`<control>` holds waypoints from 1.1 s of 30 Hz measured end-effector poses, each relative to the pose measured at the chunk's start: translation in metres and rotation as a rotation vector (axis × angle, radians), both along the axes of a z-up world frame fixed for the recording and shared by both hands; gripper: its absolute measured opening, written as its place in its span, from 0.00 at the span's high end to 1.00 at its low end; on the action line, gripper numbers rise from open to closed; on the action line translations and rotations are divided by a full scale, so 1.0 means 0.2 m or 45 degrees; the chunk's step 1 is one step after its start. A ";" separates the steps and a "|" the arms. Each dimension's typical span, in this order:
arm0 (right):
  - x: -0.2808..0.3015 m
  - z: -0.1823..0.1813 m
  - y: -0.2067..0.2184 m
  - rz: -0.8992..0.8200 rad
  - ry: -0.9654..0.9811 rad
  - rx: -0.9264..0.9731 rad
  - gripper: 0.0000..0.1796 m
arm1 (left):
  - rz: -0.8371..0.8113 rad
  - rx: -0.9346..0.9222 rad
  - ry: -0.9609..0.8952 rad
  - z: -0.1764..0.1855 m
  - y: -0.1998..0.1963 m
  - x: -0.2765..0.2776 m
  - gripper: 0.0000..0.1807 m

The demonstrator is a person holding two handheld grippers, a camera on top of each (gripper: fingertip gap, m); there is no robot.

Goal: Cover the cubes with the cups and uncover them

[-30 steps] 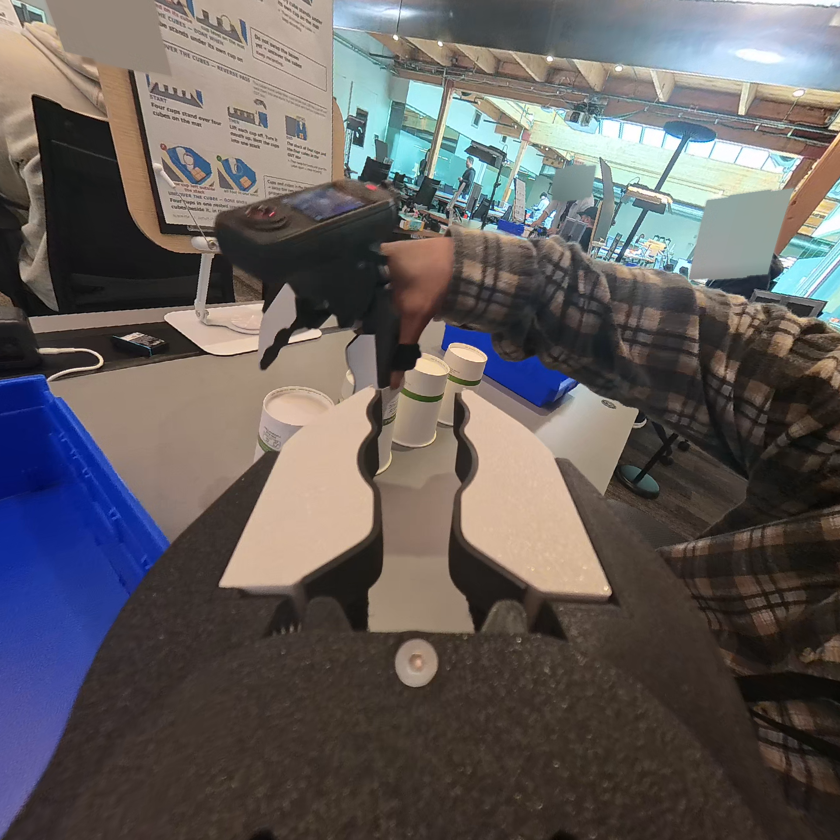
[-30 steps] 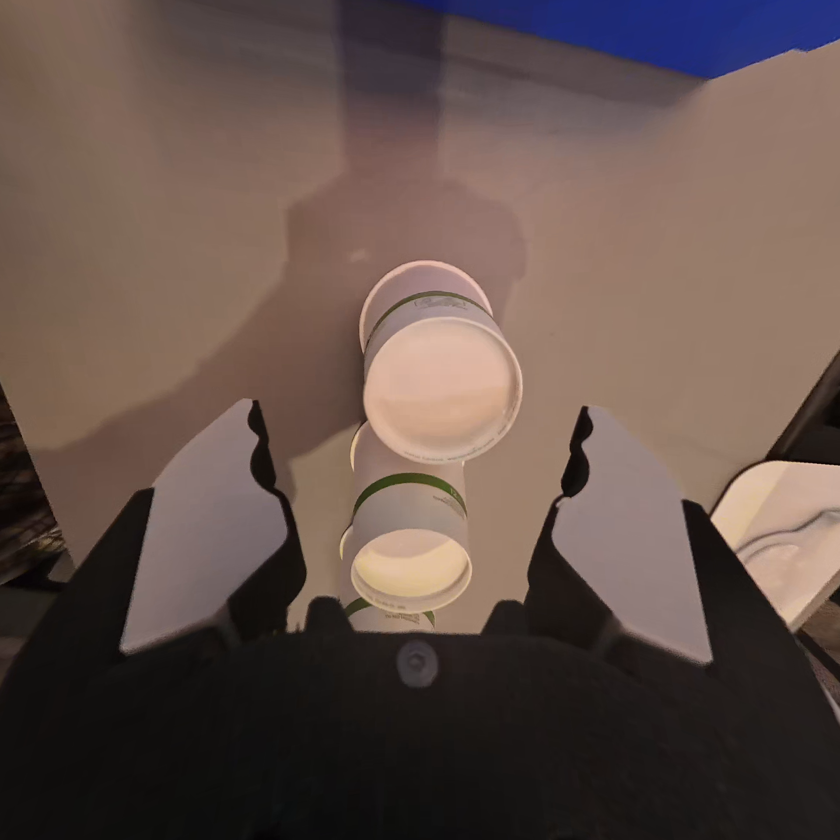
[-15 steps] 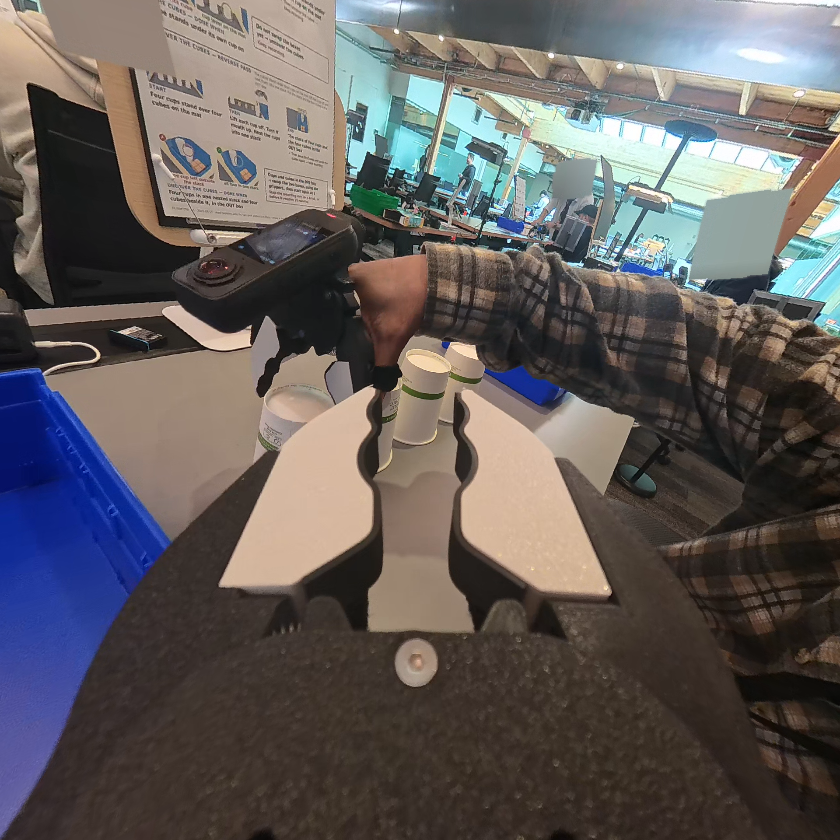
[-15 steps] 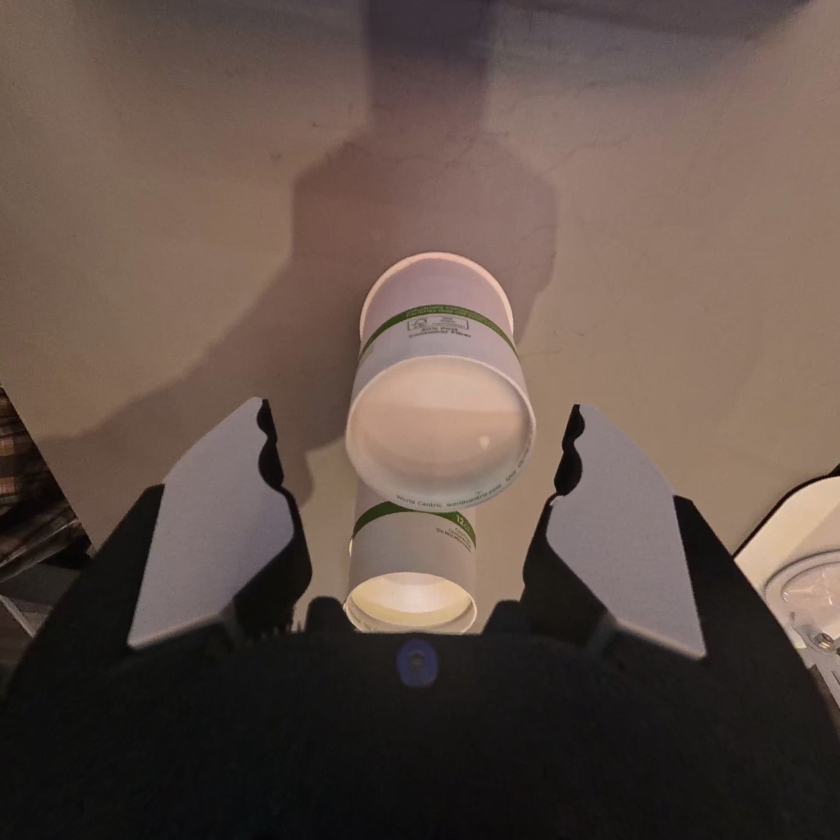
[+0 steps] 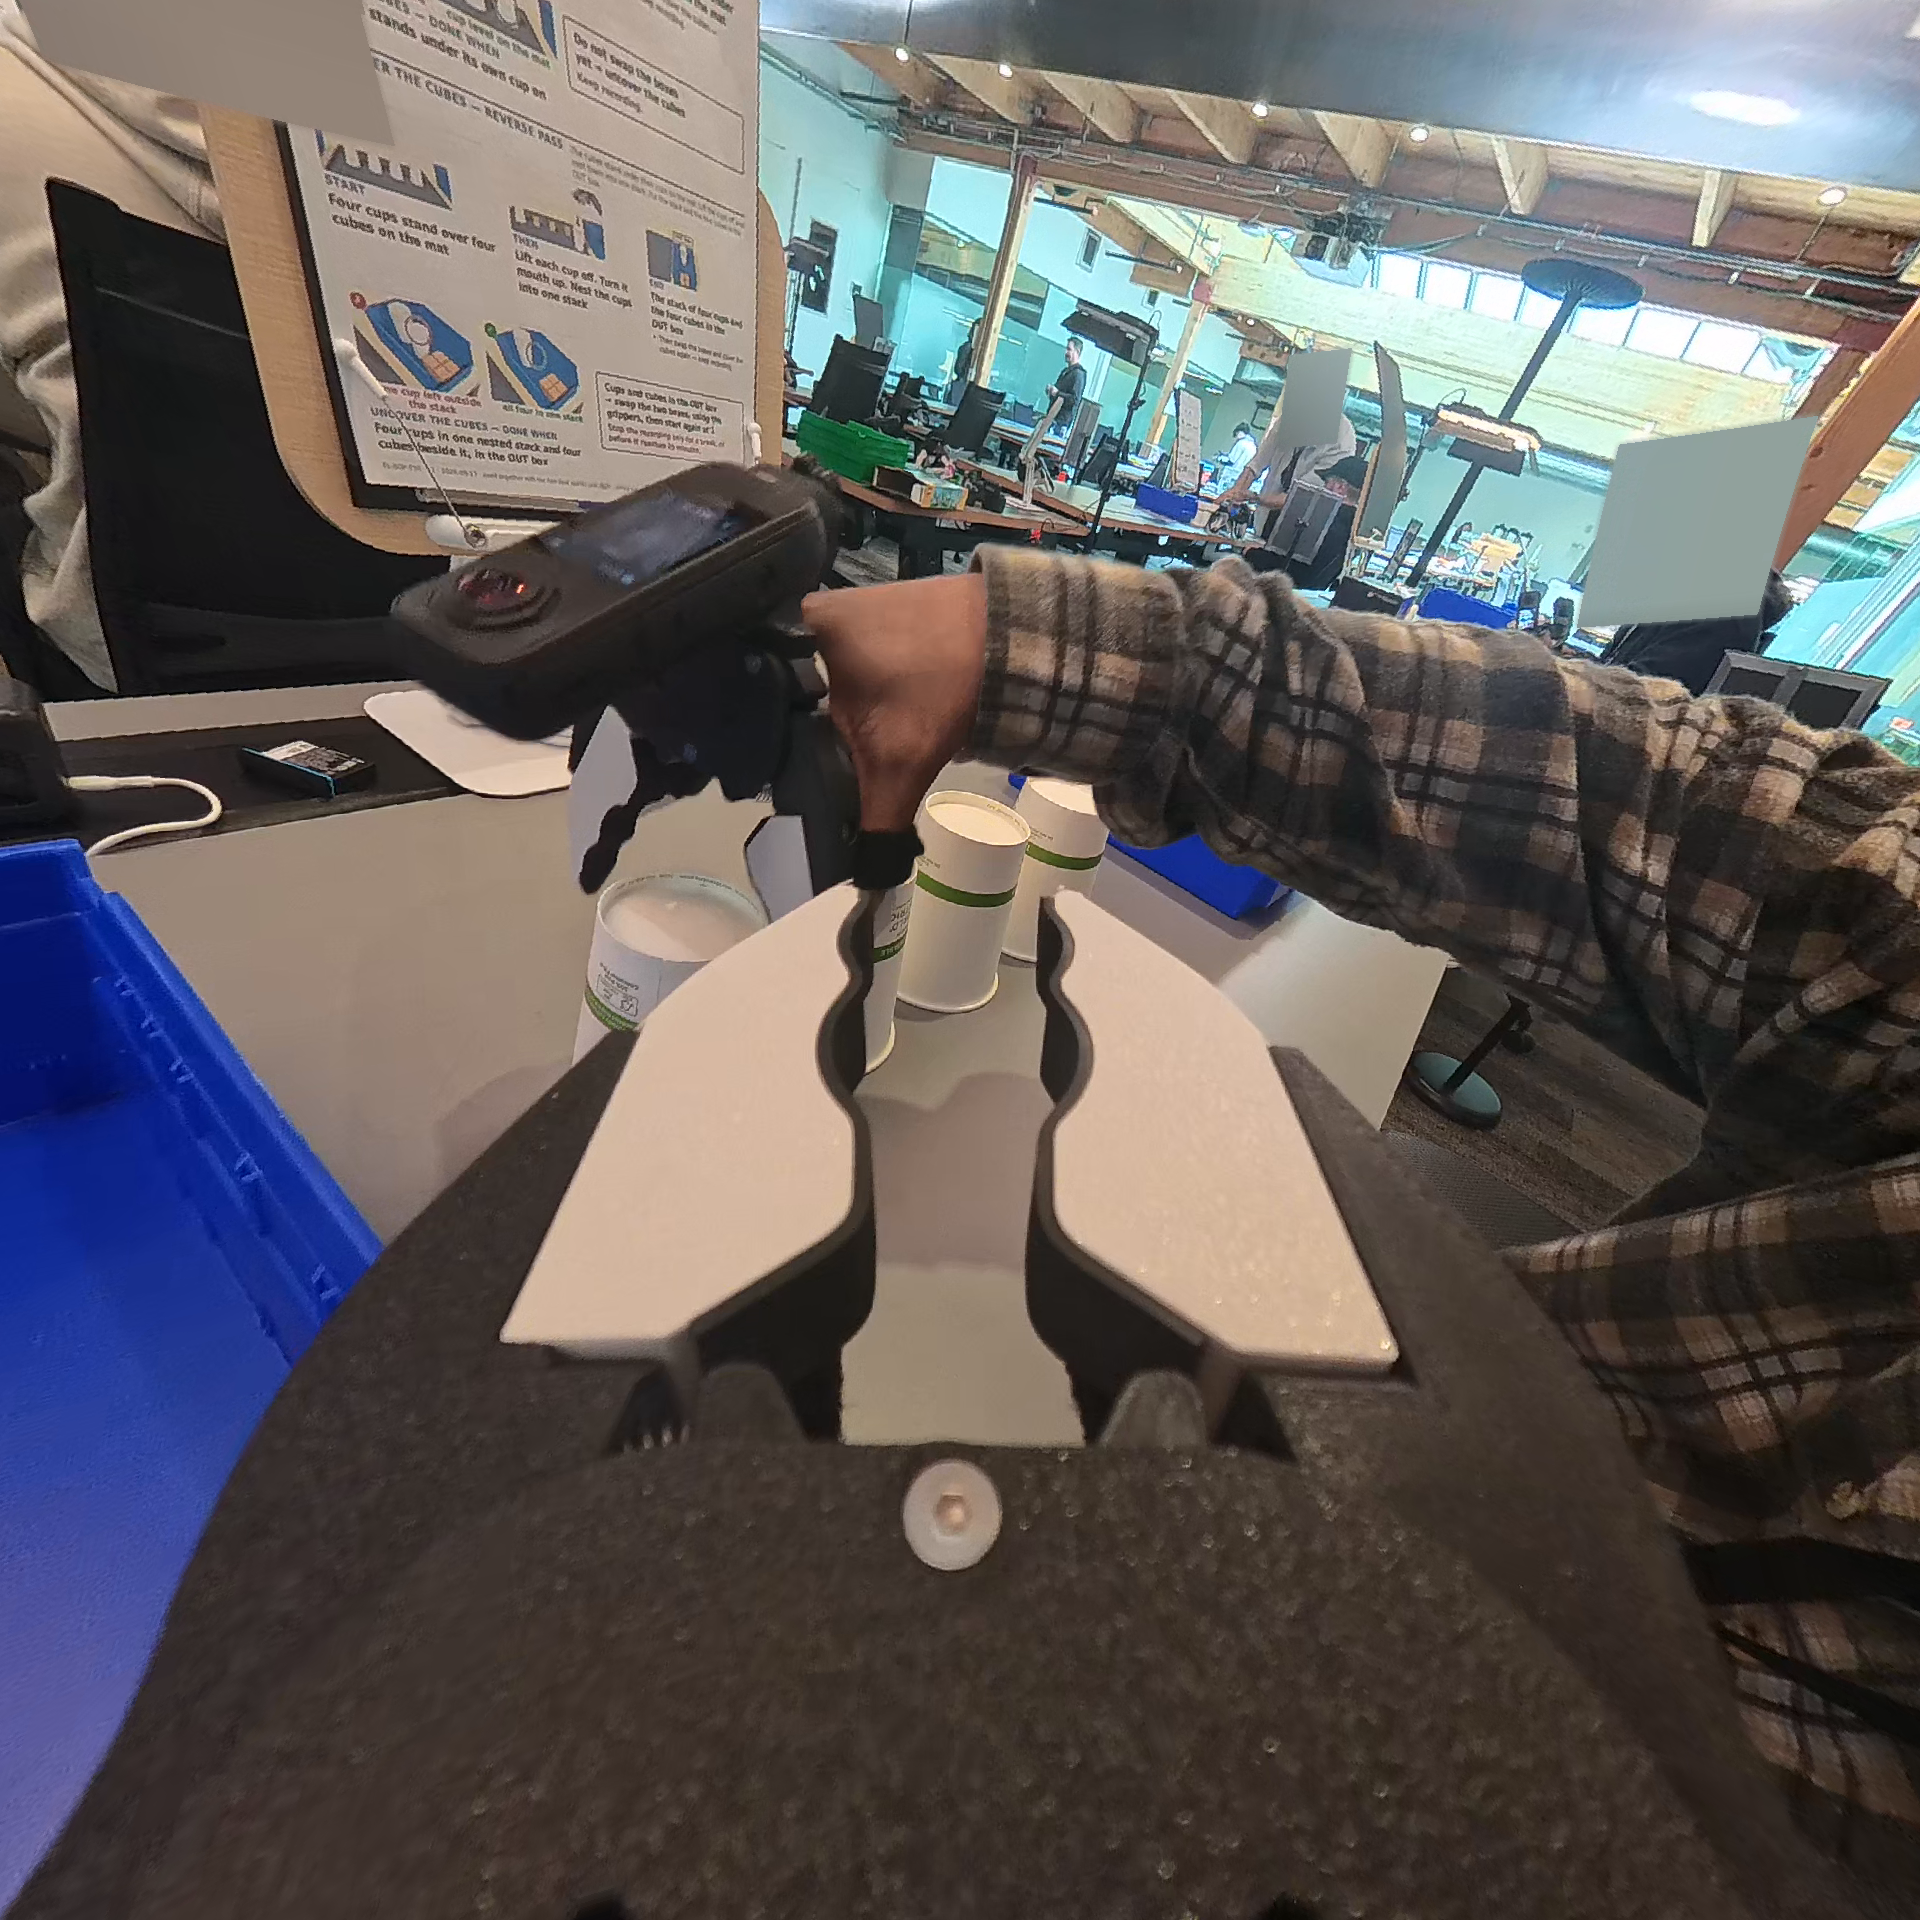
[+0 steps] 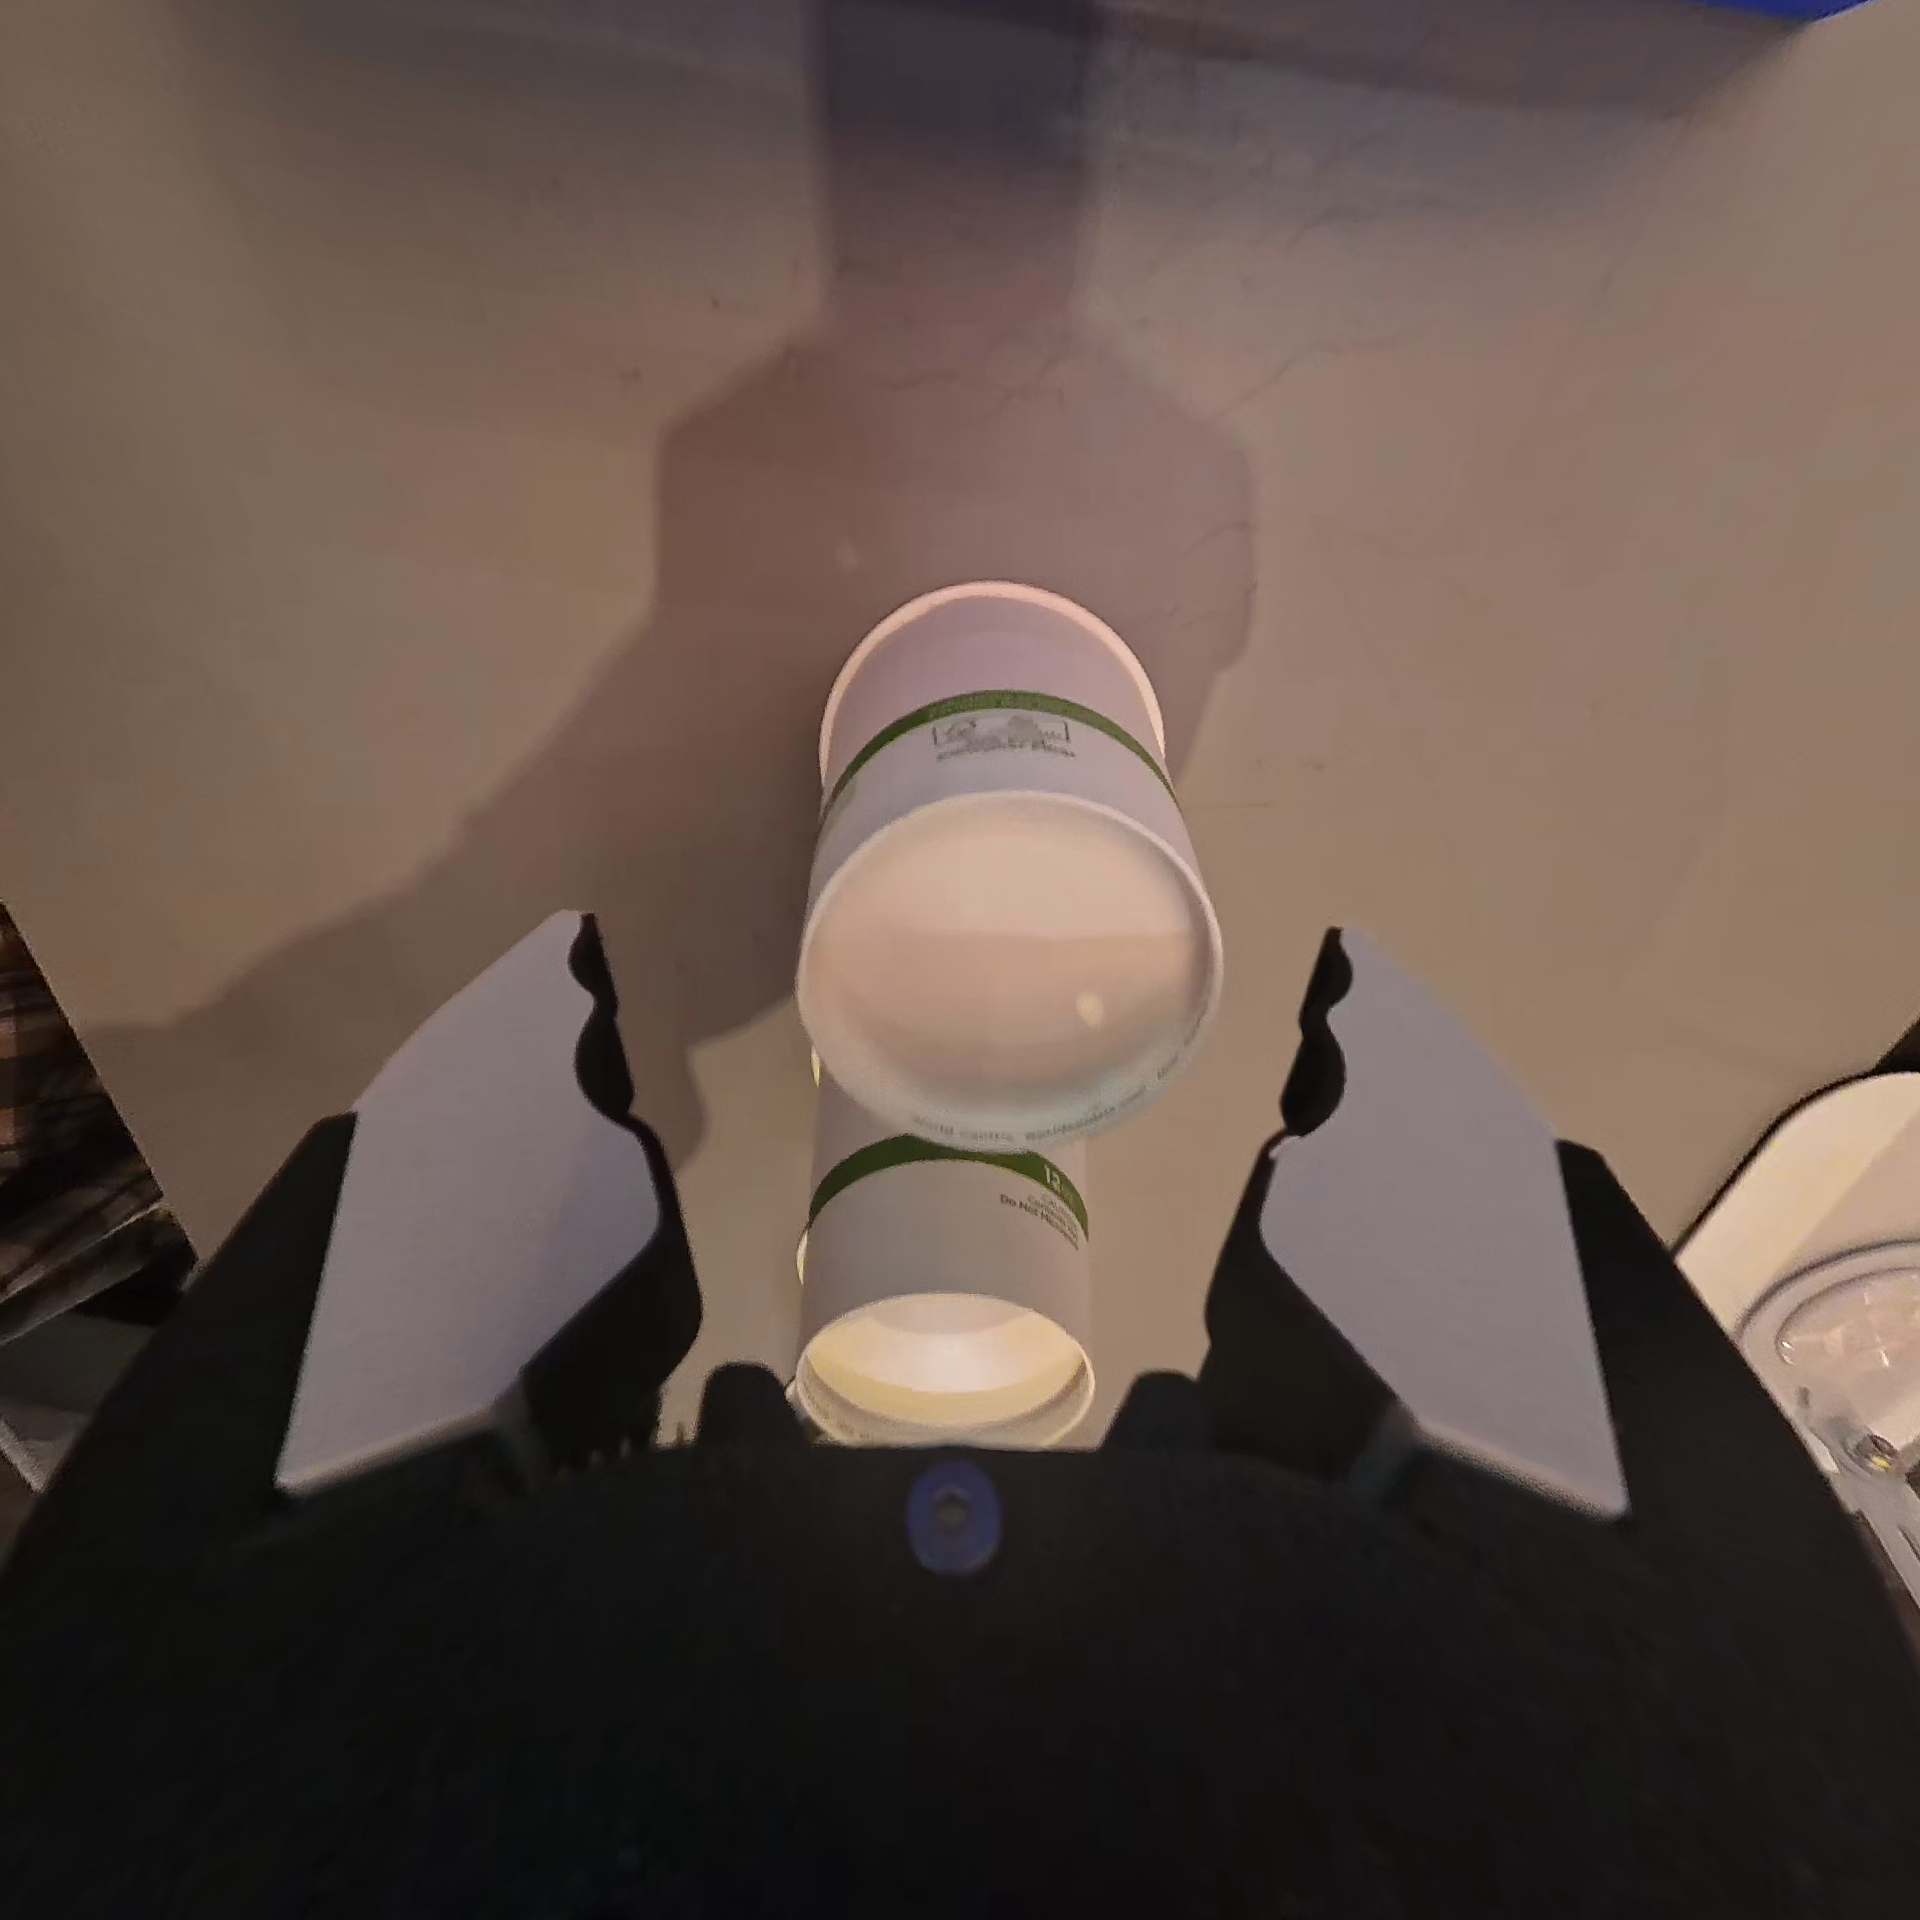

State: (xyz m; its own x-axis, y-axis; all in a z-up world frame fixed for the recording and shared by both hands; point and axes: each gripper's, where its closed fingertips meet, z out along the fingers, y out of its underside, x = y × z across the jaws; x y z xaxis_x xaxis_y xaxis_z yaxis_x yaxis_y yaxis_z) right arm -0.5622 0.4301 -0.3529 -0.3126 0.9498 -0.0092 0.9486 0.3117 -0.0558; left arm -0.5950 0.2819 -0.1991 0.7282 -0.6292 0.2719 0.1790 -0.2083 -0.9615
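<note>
Four white paper cups with green bands stand upside down in a row on the grey table (image 5: 343,987). The nearest-left cup (image 5: 665,956) is under my right gripper (image 5: 691,852), which is open and points down above it. In the right wrist view that cup (image 6: 1008,997) sits between and below the spread fingers of my right gripper (image 6: 958,940), with a second cup (image 6: 945,1236) behind it. My left gripper (image 5: 951,920) is nearly shut on nothing, low over the table, pointing at the third cup (image 5: 961,904). The fourth cup (image 5: 1060,847) is behind. No cubes show.
A blue bin (image 5: 125,1195) stands at my left and another blue bin (image 5: 1184,878) is beyond the cups. An instruction board (image 5: 520,260) on a white stand base (image 6: 1818,1299) is at the back. A plaid sleeve (image 5: 1351,748) crosses above the cups.
My right gripper has come down and in over the left-end cup, staying open; the cup looks larger between its fingers. My left gripper has not moved.
</note>
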 end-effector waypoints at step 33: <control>1.84 0.20 0.05 -1.262 1.356 0.416 0.22 | 0.309 -0.272 0.200 -0.36 0.42 0.09 0.62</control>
